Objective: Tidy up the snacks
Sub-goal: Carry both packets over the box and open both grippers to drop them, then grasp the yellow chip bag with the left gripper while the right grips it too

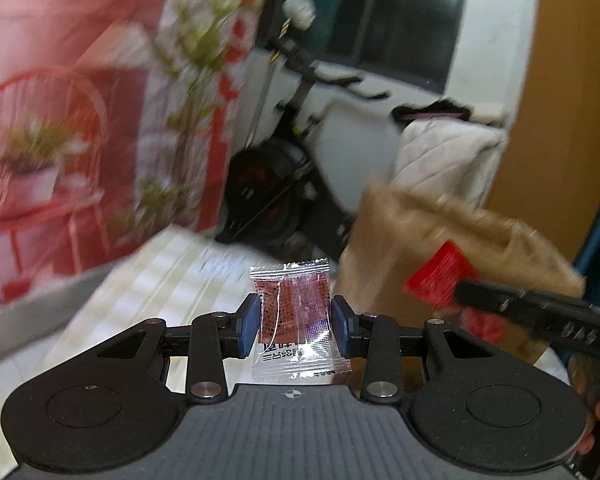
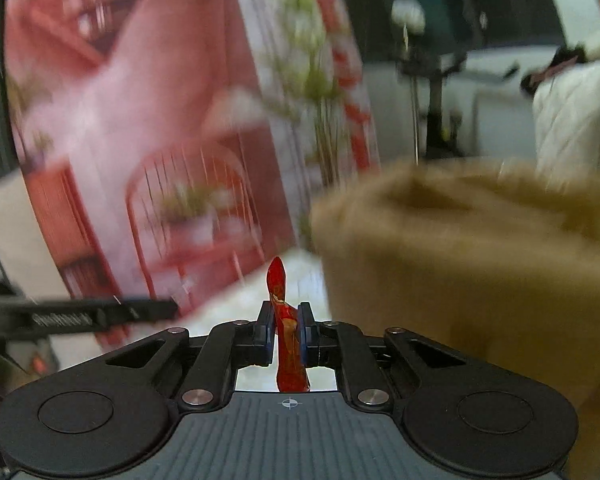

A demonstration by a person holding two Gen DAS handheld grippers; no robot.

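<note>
The right gripper point(image 2: 286, 334), squeezing a red snack point(image 2: 286, 344), was nearest the brown bag point(image 2: 480, 264) just ahead, while the left gripper point(image 1: 296, 322) pinched a clear snack packet point(image 1: 294, 320) farther away.

A pink printed backdrop point(image 1: 60, 80) with potted plants is seen behind; an exercise bike point(image 1: 268, 184) and white quilted cloth point(image 1: 444, 156) are seen.

Clear snack packet point(image 1: 294, 312) (between tongs point(image 1: 296, 325))
</note>
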